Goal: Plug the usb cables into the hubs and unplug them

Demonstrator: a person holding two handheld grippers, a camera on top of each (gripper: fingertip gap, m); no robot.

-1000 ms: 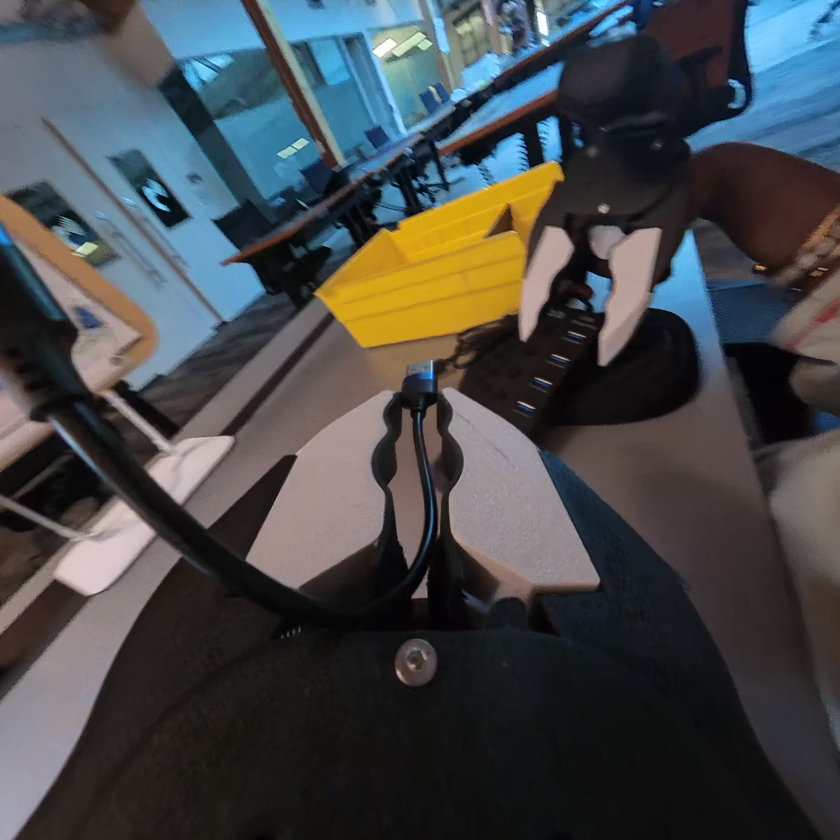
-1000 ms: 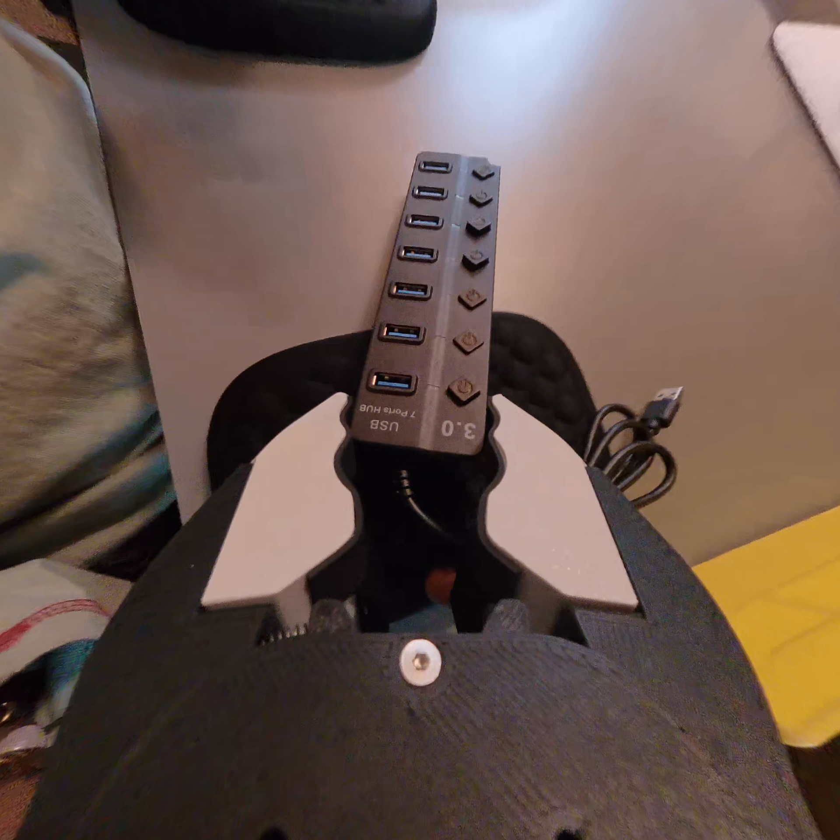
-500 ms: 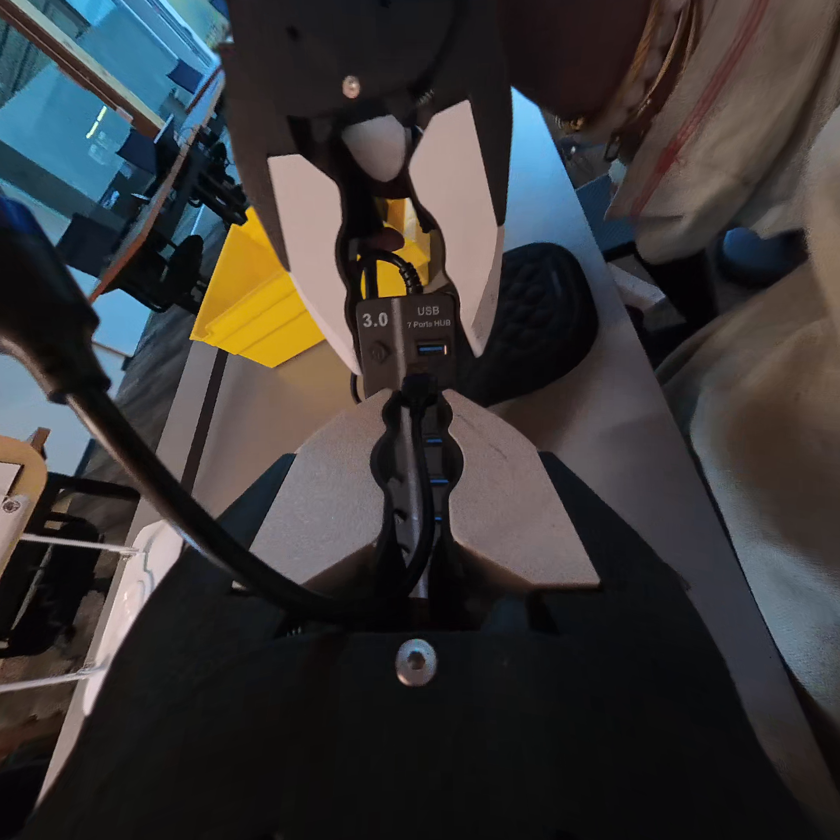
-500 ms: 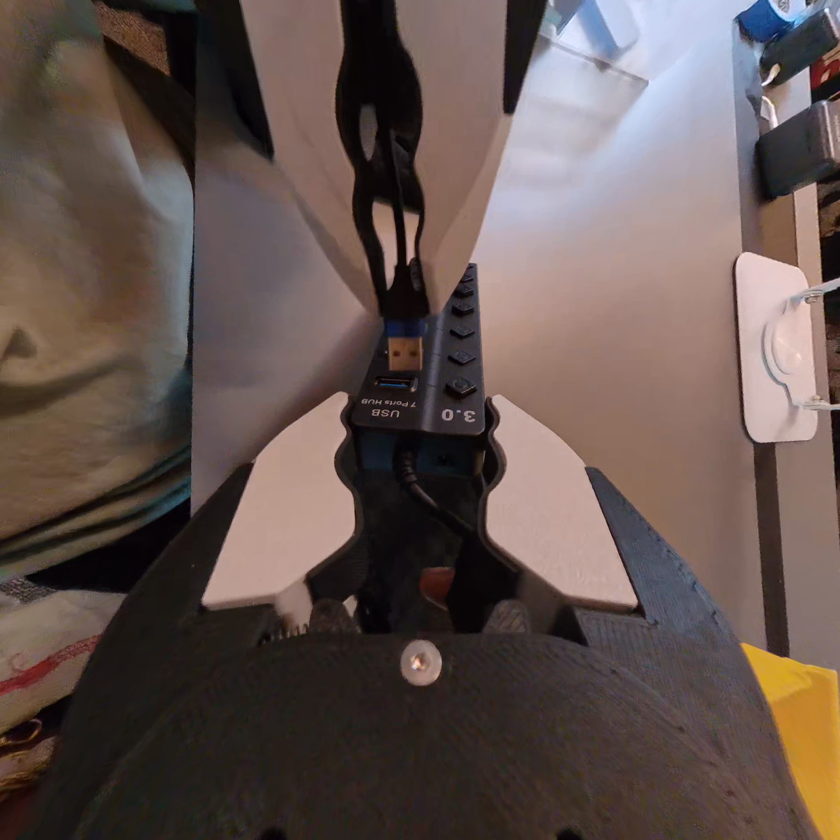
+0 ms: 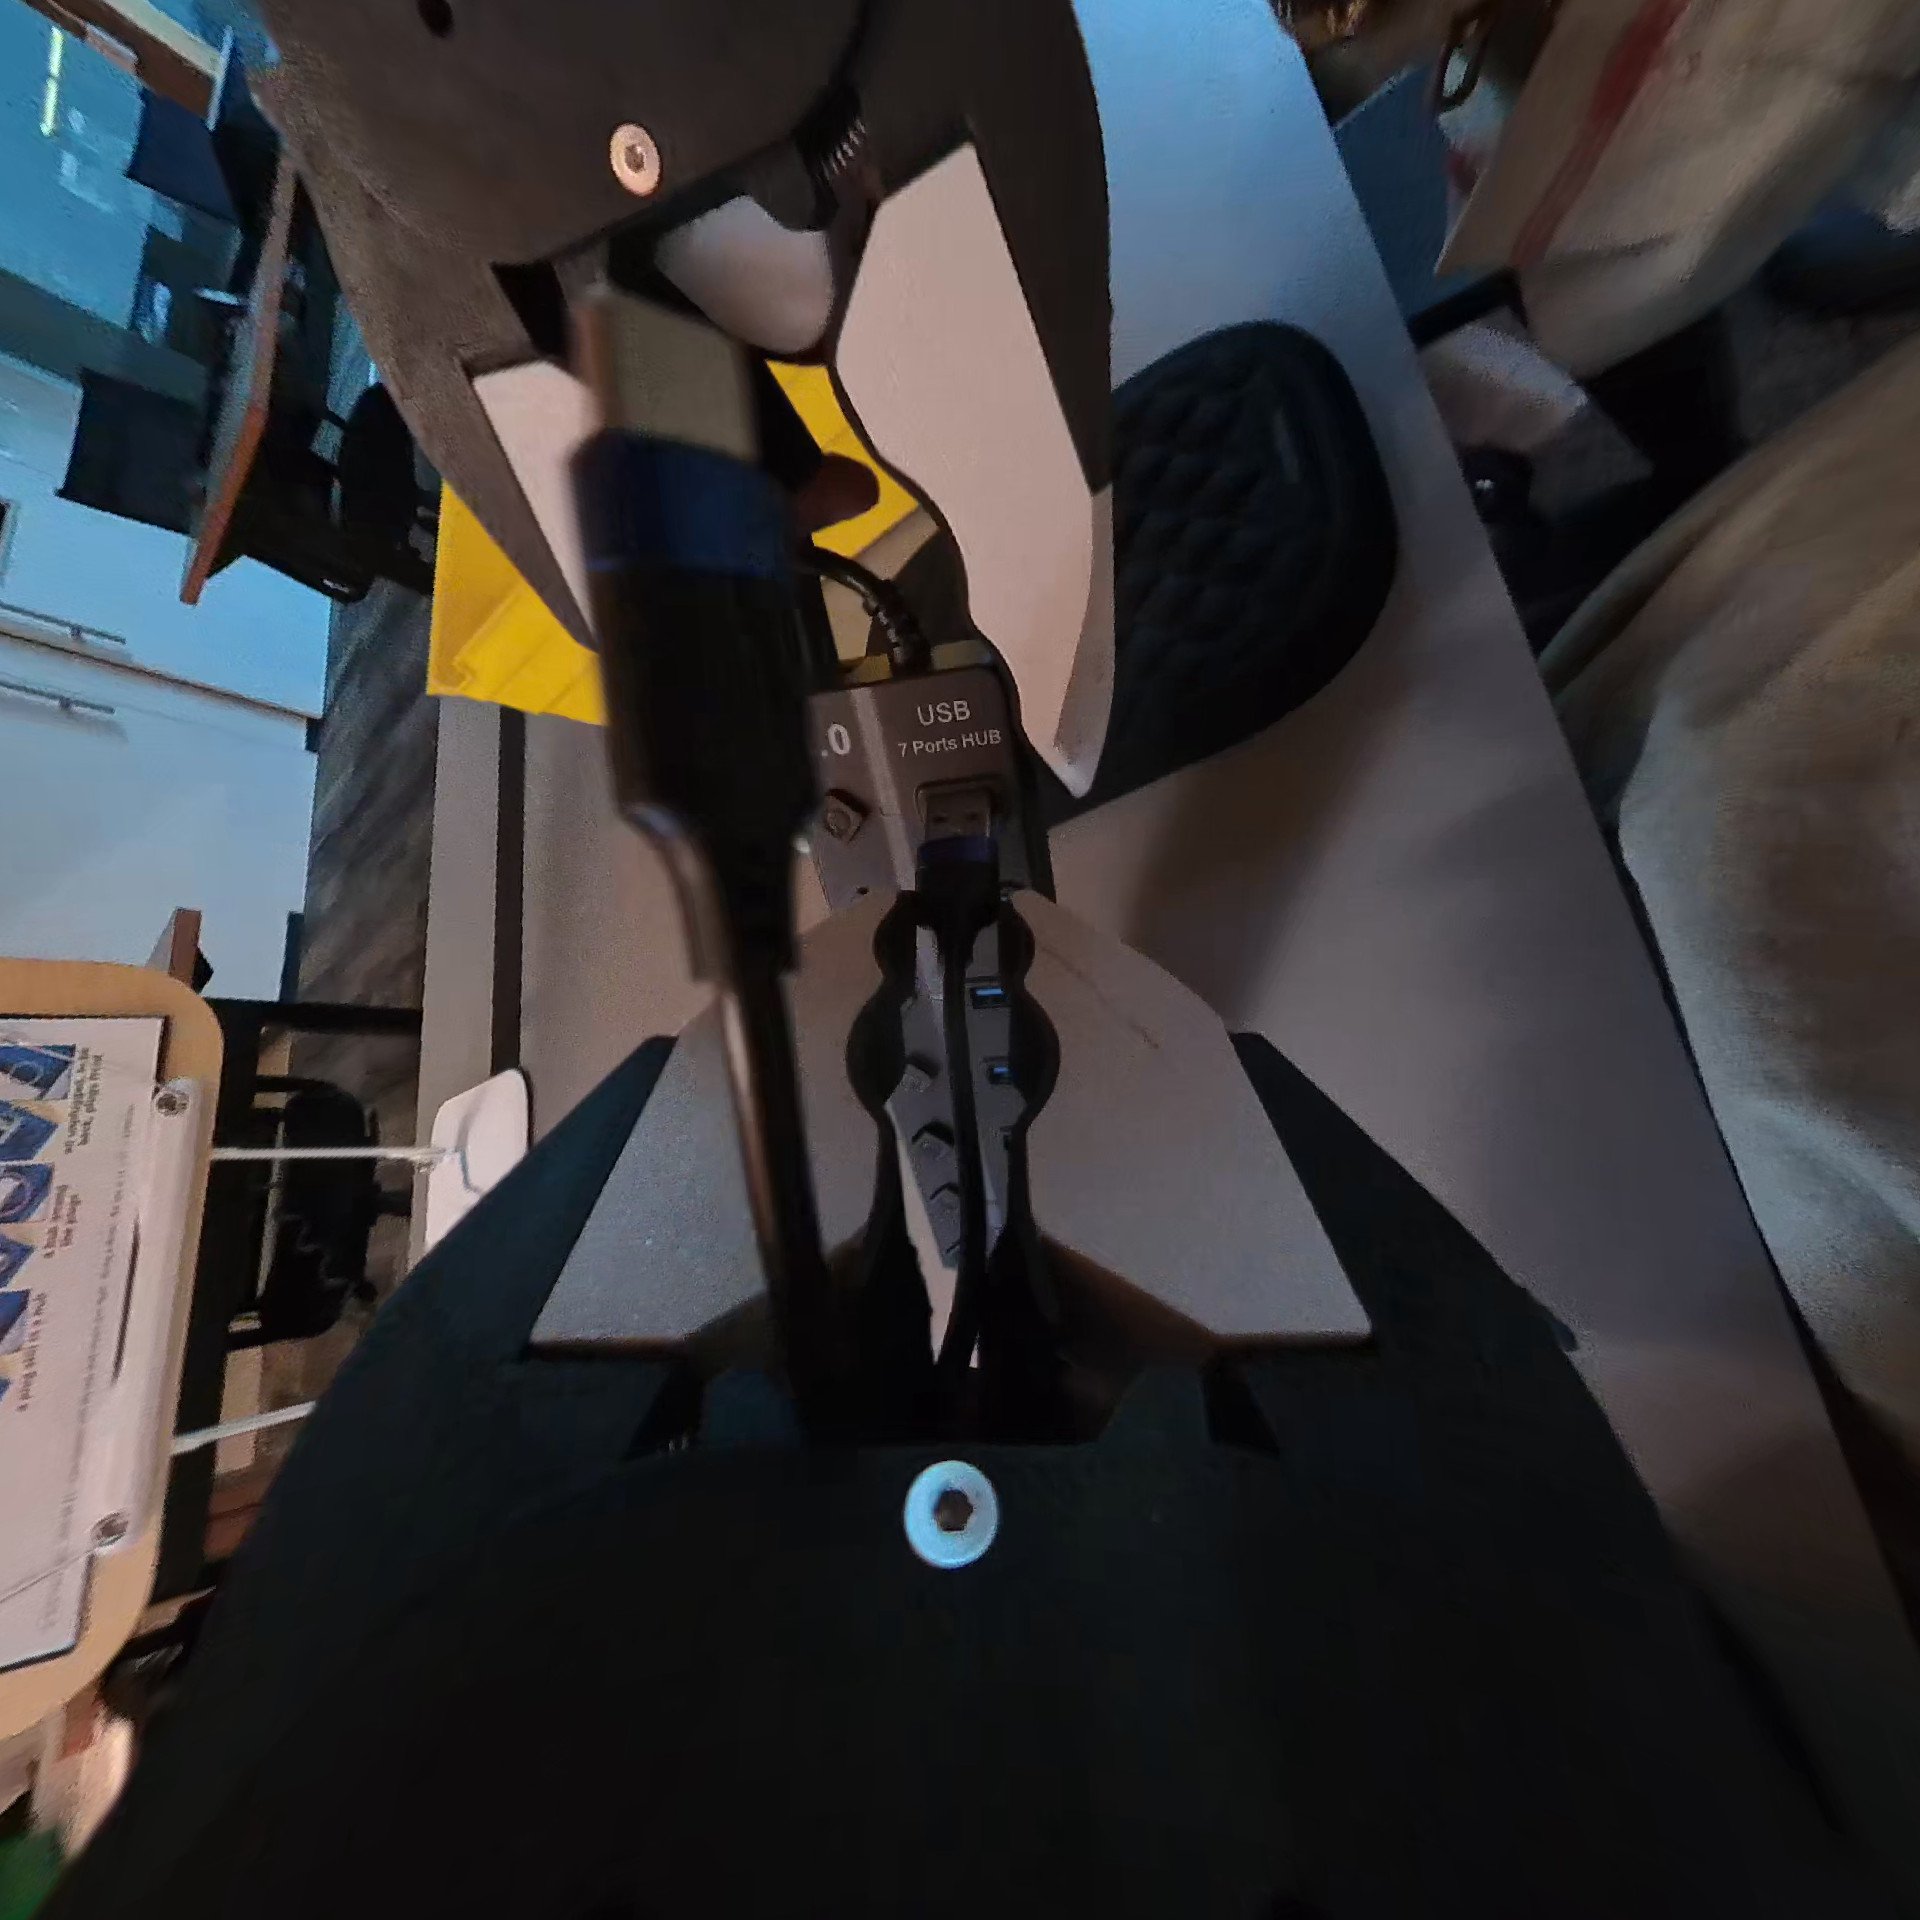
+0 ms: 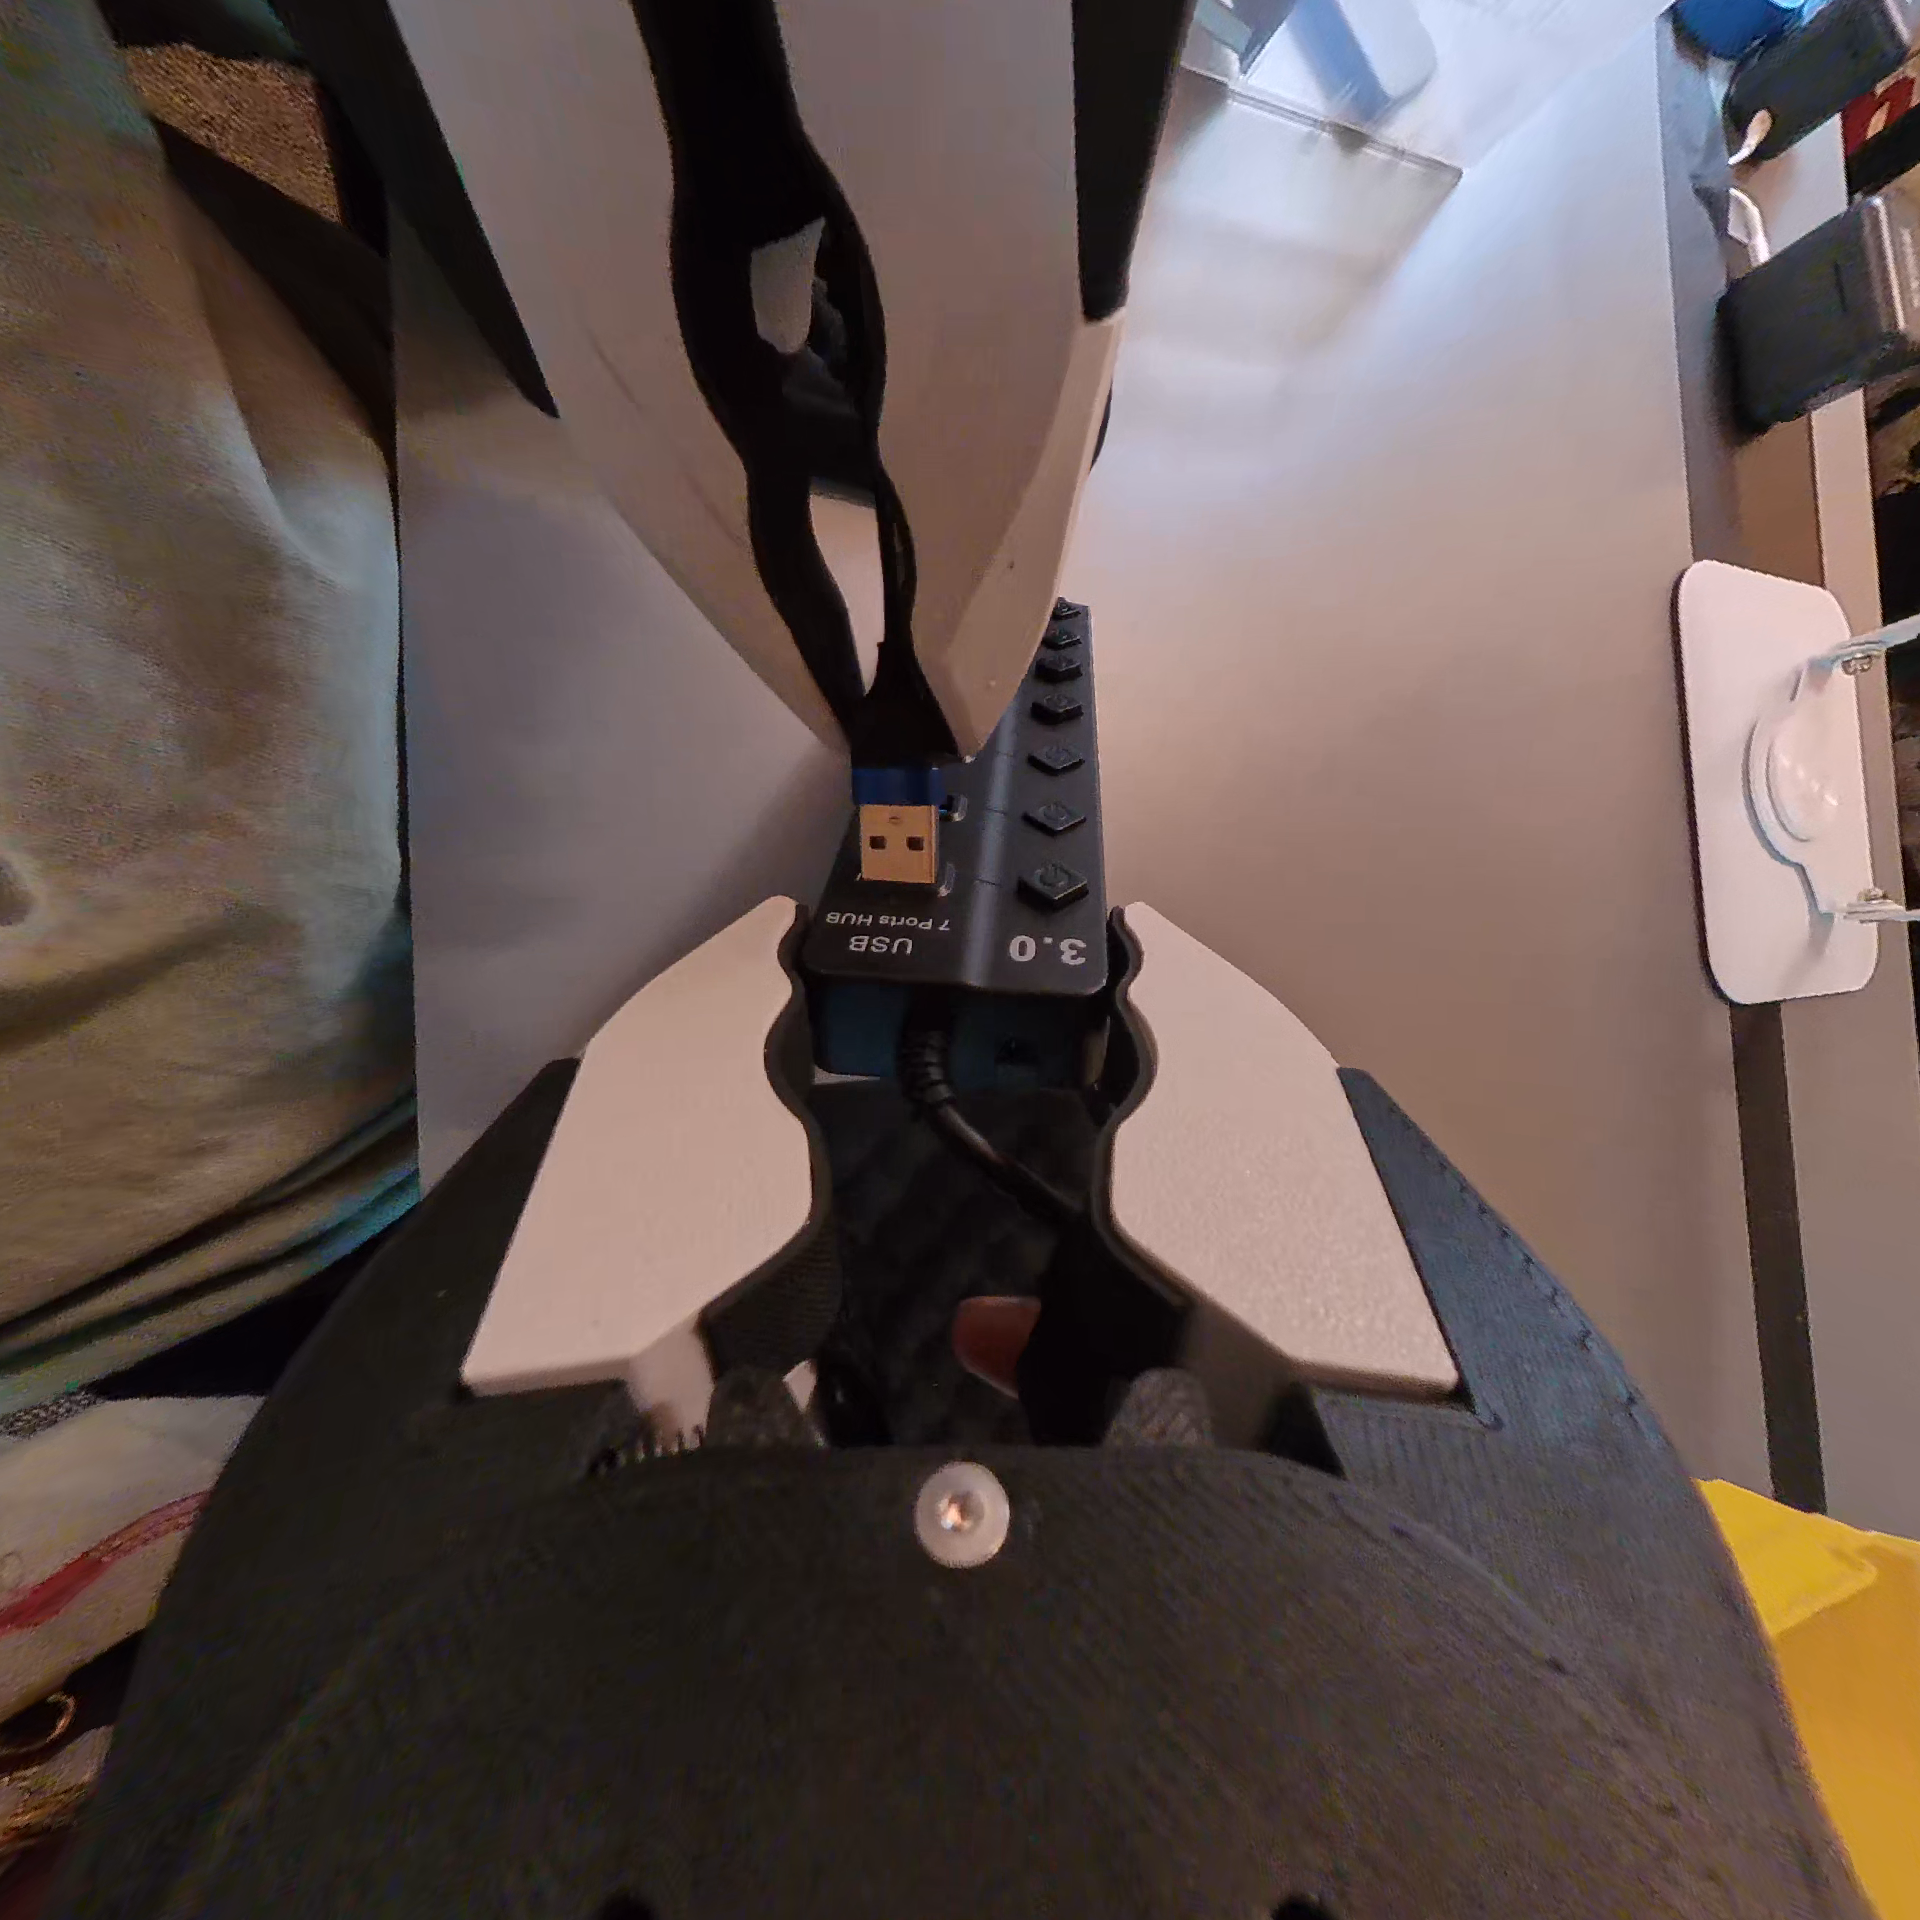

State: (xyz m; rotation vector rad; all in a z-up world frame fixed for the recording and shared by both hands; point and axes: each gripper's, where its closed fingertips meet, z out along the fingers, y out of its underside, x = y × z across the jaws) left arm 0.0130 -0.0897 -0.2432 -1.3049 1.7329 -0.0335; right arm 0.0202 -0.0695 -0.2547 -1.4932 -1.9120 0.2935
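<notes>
My right gripper [image 6: 956, 935] is shut on the near end of a black seven-port USB hub [image 6: 1039, 821] and holds it above the grey table [image 6: 1351, 623]. My left gripper [image 5: 956, 909] is shut on the black USB cable plug with a blue collar [image 5: 956, 862]. The plug's metal tip [image 6: 899, 847] is at the mouth of the hub's end port, with most of the metal showing. In the left wrist view the right gripper [image 5: 842, 707] grips the hub [image 5: 935, 748] from above. The cable's other plug [image 5: 686, 623] hangs blurred close to the left camera.
A yellow bin [image 5: 499, 634] stands behind the hub and shows at the lower right of the right wrist view [image 6: 1818, 1621]. A black padded wrist rest [image 5: 1247, 582] lies on the table. A white stand base [image 6: 1766, 779] sits at the table's edge. A person's clothing [image 6: 187, 727] is beside the hub.
The grippers came together: the plug moved from well short of the hub up to its end port. The cable's free end swung in front of the left camera.
</notes>
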